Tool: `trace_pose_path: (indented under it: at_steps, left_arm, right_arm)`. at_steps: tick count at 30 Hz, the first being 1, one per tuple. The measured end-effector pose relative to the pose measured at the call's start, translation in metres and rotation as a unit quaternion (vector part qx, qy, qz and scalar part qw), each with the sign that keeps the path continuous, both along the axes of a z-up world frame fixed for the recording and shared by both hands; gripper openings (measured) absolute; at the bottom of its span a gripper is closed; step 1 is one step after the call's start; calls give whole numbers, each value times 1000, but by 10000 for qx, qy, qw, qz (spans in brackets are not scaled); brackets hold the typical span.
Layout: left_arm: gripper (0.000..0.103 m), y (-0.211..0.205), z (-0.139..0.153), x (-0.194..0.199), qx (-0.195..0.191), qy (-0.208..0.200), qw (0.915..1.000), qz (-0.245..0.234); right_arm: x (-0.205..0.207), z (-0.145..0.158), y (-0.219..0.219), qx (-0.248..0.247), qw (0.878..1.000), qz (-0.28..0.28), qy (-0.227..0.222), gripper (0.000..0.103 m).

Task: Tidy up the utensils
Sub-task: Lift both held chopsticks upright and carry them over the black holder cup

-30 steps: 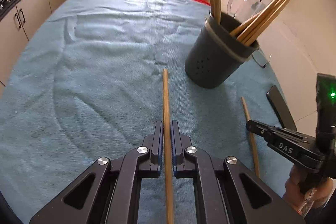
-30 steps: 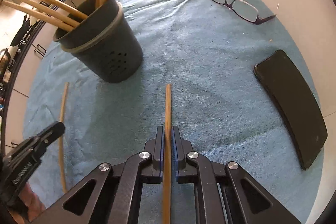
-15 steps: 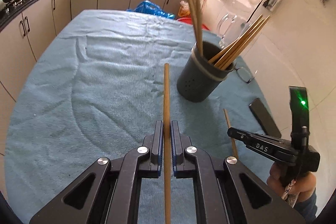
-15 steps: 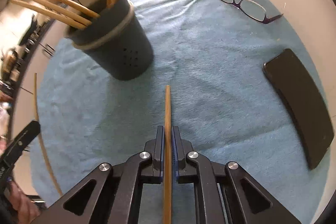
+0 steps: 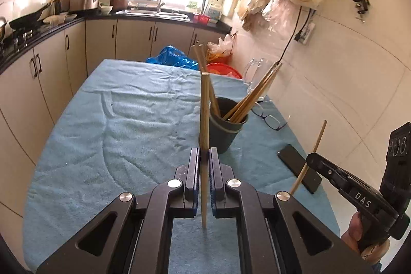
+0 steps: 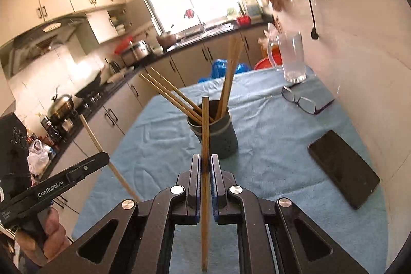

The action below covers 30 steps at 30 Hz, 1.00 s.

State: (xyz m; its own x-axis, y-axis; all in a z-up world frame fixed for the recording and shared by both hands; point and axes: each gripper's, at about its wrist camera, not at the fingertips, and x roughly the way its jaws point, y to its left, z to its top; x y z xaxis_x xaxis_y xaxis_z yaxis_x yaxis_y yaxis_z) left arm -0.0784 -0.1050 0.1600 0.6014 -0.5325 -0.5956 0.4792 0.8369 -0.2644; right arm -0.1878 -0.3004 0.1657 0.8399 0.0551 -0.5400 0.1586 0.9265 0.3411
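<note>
Above the blue towel (image 5: 128,120), each closed gripper, left gripper (image 5: 204,161) and right gripper (image 6: 205,166), clamps one light, stiff, slippery chopstick (image 5: 204,120) mid-shaft, the holder (image 5: 227,130) at one o'clock; a mid-shaft grip limits pivoting.

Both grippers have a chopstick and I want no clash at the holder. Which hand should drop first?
Probably right. Both the right gripper and the left gripper are shut on a chopstick, but the dark holder looks nearer and more centred in the right wrist view, just behind its chopstick.
</note>
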Motion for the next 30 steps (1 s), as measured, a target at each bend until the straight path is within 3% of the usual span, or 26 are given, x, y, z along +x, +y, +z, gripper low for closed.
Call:
trace_pose_path:
  at_steps: [30]
  left_arm:
    - [6, -5, 6, -8, -11, -64, 9999, -93]
  right_arm:
    - [-22, 18, -14, 121, 9989, -309, -321, 7]
